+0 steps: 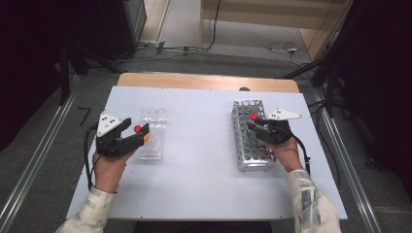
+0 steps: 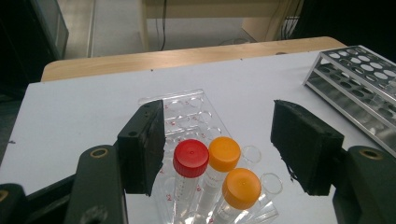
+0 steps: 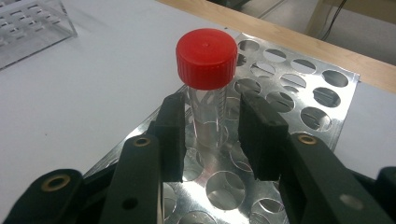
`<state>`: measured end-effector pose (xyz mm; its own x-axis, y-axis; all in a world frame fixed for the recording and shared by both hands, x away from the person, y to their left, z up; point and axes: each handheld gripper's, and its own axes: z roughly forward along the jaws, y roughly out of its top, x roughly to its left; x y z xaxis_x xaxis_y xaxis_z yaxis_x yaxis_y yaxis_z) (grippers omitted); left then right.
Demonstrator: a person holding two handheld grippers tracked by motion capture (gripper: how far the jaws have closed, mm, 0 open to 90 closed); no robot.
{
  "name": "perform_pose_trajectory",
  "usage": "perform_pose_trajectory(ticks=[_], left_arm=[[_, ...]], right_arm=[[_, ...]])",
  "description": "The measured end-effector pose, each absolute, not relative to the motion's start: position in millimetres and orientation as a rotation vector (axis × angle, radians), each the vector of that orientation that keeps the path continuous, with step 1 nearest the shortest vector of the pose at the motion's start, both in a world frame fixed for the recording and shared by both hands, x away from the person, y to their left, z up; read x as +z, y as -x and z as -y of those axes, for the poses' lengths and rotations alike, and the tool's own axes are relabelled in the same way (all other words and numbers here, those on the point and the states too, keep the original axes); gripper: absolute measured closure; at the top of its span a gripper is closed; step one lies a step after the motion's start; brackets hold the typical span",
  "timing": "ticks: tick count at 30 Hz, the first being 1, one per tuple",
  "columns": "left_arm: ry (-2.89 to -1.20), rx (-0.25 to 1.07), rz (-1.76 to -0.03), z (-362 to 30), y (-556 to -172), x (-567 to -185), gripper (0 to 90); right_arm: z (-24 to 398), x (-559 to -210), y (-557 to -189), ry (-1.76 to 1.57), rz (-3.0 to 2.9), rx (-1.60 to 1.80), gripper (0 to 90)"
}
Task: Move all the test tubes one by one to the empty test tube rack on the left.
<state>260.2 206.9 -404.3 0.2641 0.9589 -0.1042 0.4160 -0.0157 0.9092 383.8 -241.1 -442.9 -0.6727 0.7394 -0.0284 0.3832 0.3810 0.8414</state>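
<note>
Fingers (image 3: 261,135) flank the red-capped tube (image 3: 206,84); left gripper view shows orange-capped tubes (image 2: 233,179).

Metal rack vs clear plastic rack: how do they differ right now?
The metal rack is perforated, shiny aluminium; the clear plastic rack is transparent. The metal rack holds one red-capped tube, standing upright between the right gripper jaws; the clear plastic rack holds three tubes, one red-capped and two orange-capped, ahead of the open left gripper. Both lie lengthwise on the white table.
</note>
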Motion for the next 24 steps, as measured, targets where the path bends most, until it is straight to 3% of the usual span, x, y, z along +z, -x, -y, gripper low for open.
perform_pose_trajectory(ticks=[5, 24], left_arm=[[-1.599, 0.727, -1.302, -206.4, -260.1, -404.2, 35.5], [-1.592, 0.724, -1.302, -206.9, -259.8, -404.0, 35.4]], right_arm=[[240.9, -443.7, -385.9, -0.975, -2.25, 1.209, 67.2], [236.8, -441.1, -384.2, -0.934, -2.258, 1.146, 71.3]])
